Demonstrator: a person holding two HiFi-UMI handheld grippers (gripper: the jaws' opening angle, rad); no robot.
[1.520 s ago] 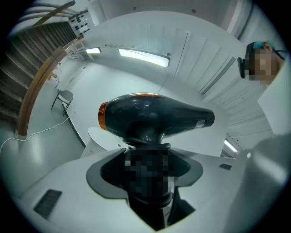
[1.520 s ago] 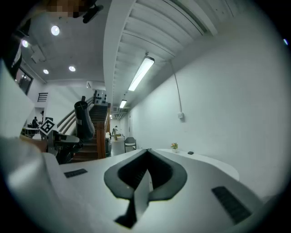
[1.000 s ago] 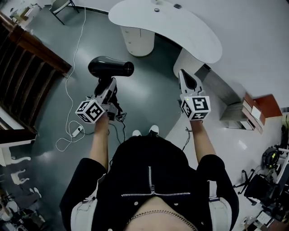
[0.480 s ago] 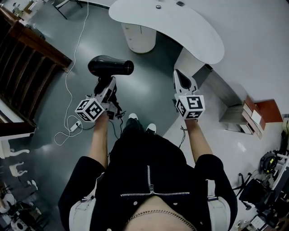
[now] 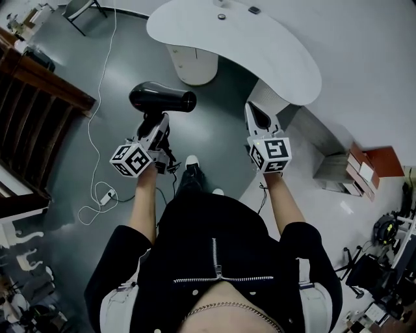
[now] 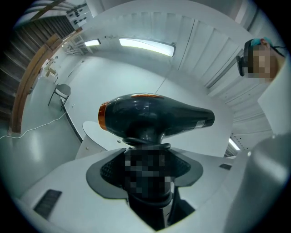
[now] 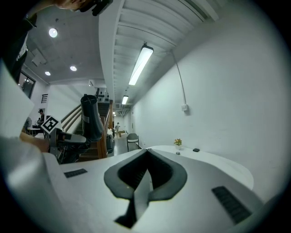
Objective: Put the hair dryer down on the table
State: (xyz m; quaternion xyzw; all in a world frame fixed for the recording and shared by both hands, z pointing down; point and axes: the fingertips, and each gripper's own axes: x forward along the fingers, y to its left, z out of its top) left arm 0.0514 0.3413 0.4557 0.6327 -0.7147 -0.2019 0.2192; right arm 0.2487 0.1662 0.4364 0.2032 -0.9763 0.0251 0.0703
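Observation:
A black hair dryer (image 5: 162,99) with an orange rear ring is held upright by its handle in my left gripper (image 5: 156,125), which is shut on it. In the left gripper view the hair dryer (image 6: 154,117) fills the middle, nozzle pointing right, its handle between the jaws. My right gripper (image 5: 257,116) is shut with nothing in it, its jaws meeting edge to edge (image 7: 146,175). The white curved table (image 5: 286,49) lies ahead of both grippers, over a grey floor. The right gripper view shows the hair dryer (image 7: 91,117) at the left.
Two small dark objects (image 5: 255,10) rest on the table's far part. A white cable and power strip (image 5: 104,194) trail on the floor at left. A wooden stair rail (image 5: 39,71) runs along the left. Shelves and boxes (image 5: 354,166) stand at right. A chair (image 5: 81,8) stands at the back left.
The person has stepped forward; the table now sits closer to both grippers. The hair dryer stays held in the left gripper.

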